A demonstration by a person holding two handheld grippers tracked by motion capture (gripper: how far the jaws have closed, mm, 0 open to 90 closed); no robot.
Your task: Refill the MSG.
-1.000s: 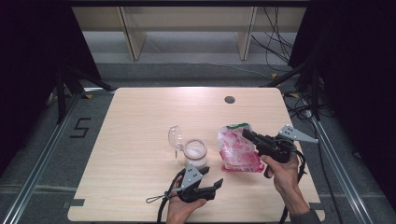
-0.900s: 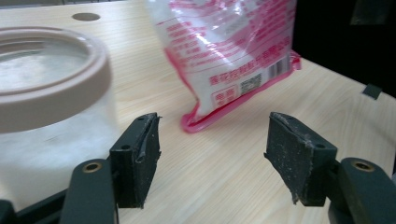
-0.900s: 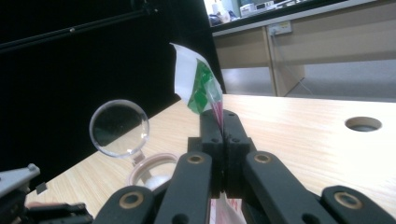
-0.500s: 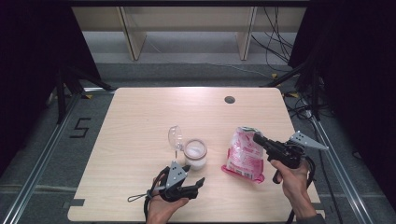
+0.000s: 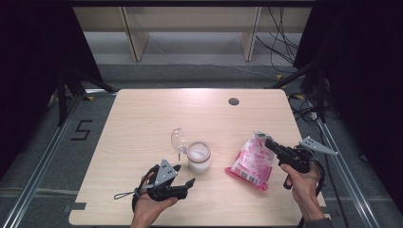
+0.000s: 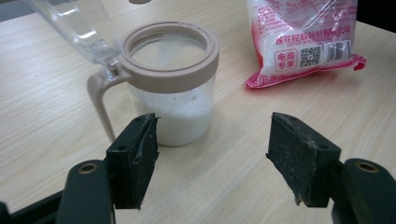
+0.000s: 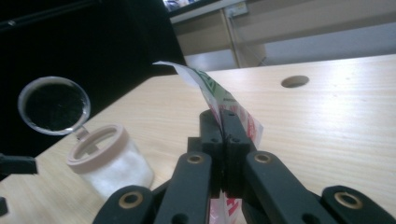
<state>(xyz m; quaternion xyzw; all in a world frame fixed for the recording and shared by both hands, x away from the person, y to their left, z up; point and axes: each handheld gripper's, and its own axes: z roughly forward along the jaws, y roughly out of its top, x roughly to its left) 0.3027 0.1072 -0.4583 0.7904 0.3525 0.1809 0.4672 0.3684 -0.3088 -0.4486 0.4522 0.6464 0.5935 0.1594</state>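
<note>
Since a second ago the right gripper (image 5: 267, 142) has carried the pink-and-white bag (image 5: 251, 160) rightward and lowered it; bag was beside the jar then, now stands well apart from it, bottom edge resting on the table (image 5: 142, 118), top lifted. Left gripper (image 5: 183, 175) has pulled back from the jar toward the near edge.

Right gripper: jaws fully closed on the bag's top edge; in the right gripper view the pads meet with the film (image 7: 219, 100) pinched between them, bag flap rising above.

Left gripper: jaws spread wide, nothing between the pads; left gripper view shows bare table in the gap, jar (image 6: 172, 84) just beyond the fingertips (image 6: 136, 149), not touching.

Jar (image 5: 198, 156): clear, beige rim, holding white granules, near table centre. Its clear hinged lid (image 5: 178, 140) is flipped open, standing up on the far-left side.

Bag in the left gripper view (image 6: 303, 39): printed label and barcode face the camera, red sealed hem on the wood.

Round hole (image 5: 233, 101) in the tabletop at far right
</note>
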